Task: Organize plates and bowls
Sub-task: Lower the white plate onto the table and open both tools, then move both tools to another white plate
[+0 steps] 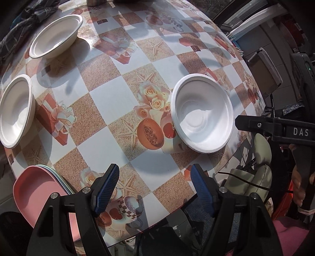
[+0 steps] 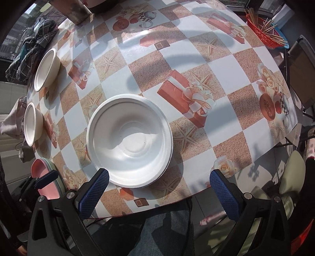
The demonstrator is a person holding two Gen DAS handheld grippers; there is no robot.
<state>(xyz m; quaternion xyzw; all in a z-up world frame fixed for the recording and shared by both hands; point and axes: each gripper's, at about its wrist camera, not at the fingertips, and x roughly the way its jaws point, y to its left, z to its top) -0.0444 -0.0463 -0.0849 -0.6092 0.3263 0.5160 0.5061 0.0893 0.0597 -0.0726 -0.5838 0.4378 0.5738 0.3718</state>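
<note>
A white bowl point(image 2: 130, 141) sits upright on the checked tablecloth near the table's front edge; a second rim shows under its right side. My right gripper point(image 2: 159, 195) hangs above the bowl's near rim, open, with nothing between its pads. In the left wrist view the same bowl point(image 1: 202, 114) lies ahead and to the right of my left gripper point(image 1: 155, 189), which is open and empty over the table's edge. Two more white bowls point(image 1: 56, 36) point(image 1: 15, 111) stand at the left. A pink plate point(image 1: 37, 191) tops a small stack beside the left finger.
A red basket of wooden sticks point(image 2: 263, 29) stands at the far right corner, a metal cup point(image 2: 78, 9) at the back and a plaid cloth point(image 2: 33, 51) at the far left. Pale chair cushions point(image 2: 291, 177) and a person's jeans lie below the table edge point(image 2: 177, 198).
</note>
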